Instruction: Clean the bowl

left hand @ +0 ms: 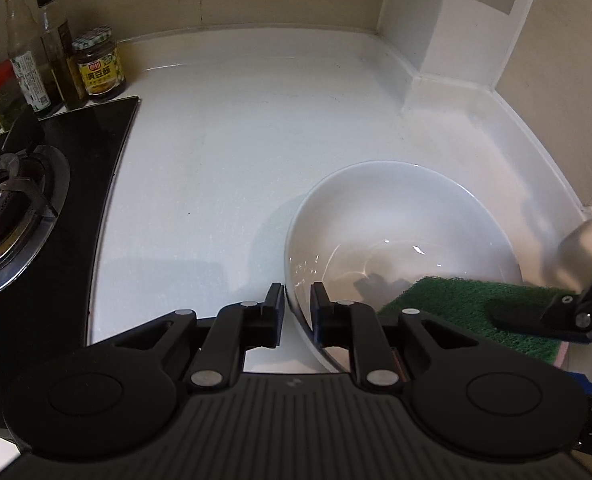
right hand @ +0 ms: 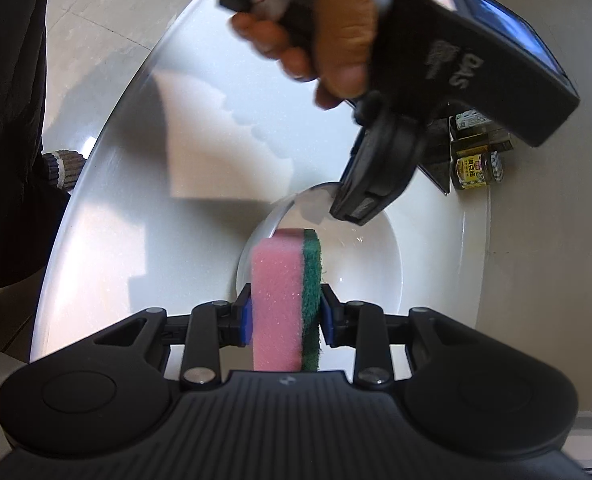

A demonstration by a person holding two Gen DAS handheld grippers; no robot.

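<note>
Scene: While you hold both grippers over the white counter, the white bowl stands on it near the front edge, right of the gas stove.
Bowl: it is tilted, with its near rim raised between the fingers of your left gripper; the inside looks wet and glossy.
Left gripper: one finger is outside the bowl's wall and the other inside, set close on either side of the rim; you cannot tell from the pictures whether the pads press on it.
Left hand: in the right wrist view your bare hand wraps the black handle above the bowl.
Right gripper: your right gripper is clamped on the sponge, pink foam against the left pad and green scouring layer against the right.
Sponge: it stands on edge over the bowl's near rim; in the left wrist view its green face lies at the bowl's right side.
Back-left corner: two bottles and a jar of bean paste stand against the wall behind the stove.
Person: a dark sleeve shows at the counter's front edge.
</note>
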